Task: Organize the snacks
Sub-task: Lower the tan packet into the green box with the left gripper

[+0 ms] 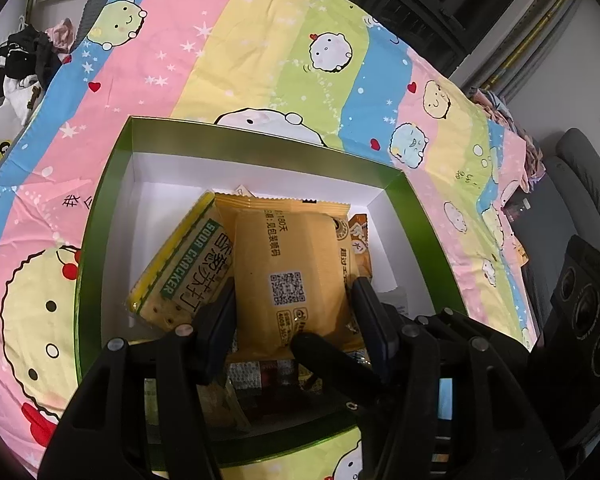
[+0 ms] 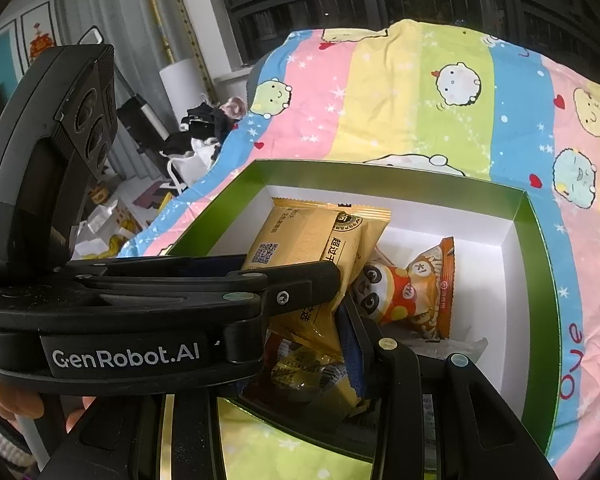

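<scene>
A green box with a white inside (image 1: 260, 148) (image 2: 380, 170) lies on the bed. My left gripper (image 1: 292, 304) is shut on a yellow-orange packet with a QR code (image 1: 288, 248) (image 2: 300, 236), one pad on each side, just above the other snacks. A soda cracker packet (image 1: 180, 276) leans at its left. An orange panda packet (image 2: 404, 292) (image 1: 358, 240) lies at its right. My right gripper (image 2: 304, 344) sits low at the box's near wall, over a small dark-and-yellow packet (image 2: 300, 368). The left gripper (image 2: 288, 268) crosses in front and hides its left finger.
A striped cartoon bedsheet (image 1: 260, 60) (image 2: 440, 92) covers the bed around the box. Clothes (image 1: 32, 56) pile up beyond the bed's left edge, with dark windows behind. A grey seat (image 1: 588, 184) stands at the right. A hand (image 2: 20, 400) holds the left gripper.
</scene>
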